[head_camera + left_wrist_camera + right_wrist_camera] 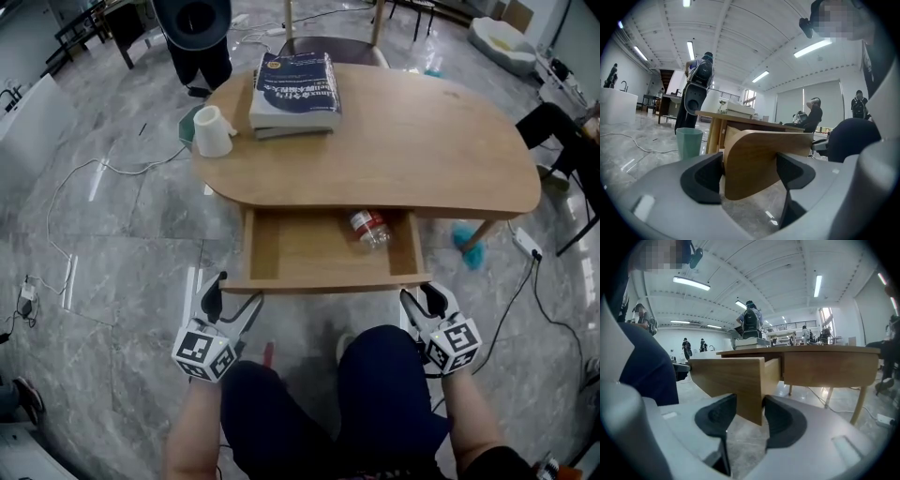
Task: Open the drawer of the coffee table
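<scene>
The wooden coffee table has its drawer pulled far out toward me. Its front panel runs just ahead of both grippers. My left gripper is open at the panel's left corner, and the rounded panel end shows between its wide-spread jaws. My right gripper is at the right corner, with a narrower gap. There the panel's end shows between the jaws, which do not clamp it. A plastic bottle lies inside the drawer.
A stack of books and a white mug sit on the tabletop. A teal bin stands on the floor left of the table. My knees are close under the drawer front. Cables and a power strip lie on the marble floor.
</scene>
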Tool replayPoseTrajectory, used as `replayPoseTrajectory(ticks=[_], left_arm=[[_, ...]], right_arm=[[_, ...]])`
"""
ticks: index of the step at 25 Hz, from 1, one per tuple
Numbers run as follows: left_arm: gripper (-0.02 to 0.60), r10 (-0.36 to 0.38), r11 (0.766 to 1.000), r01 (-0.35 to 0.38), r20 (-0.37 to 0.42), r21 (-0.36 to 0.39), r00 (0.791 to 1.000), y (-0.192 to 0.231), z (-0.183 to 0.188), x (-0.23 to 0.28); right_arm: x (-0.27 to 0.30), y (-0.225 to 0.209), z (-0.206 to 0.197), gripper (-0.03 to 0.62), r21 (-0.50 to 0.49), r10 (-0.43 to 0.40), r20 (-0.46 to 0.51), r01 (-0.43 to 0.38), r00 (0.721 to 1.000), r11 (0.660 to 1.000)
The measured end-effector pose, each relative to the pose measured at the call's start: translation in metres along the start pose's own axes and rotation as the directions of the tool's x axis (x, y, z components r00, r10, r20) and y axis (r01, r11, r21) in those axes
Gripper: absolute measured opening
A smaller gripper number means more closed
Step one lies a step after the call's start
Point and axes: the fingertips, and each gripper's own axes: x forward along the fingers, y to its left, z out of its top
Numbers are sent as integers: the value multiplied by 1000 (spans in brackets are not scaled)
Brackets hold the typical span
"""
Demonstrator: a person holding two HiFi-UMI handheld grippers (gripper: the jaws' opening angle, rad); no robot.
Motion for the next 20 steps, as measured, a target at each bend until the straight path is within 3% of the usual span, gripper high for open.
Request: replayPoseTrajectory(ticks=[20], left_arm=[[367, -37, 999, 37, -94, -10, 995, -20, -37, -33]], right_arm=[[-28, 25, -34, 187, -11, 32, -58, -33, 998, 999]])
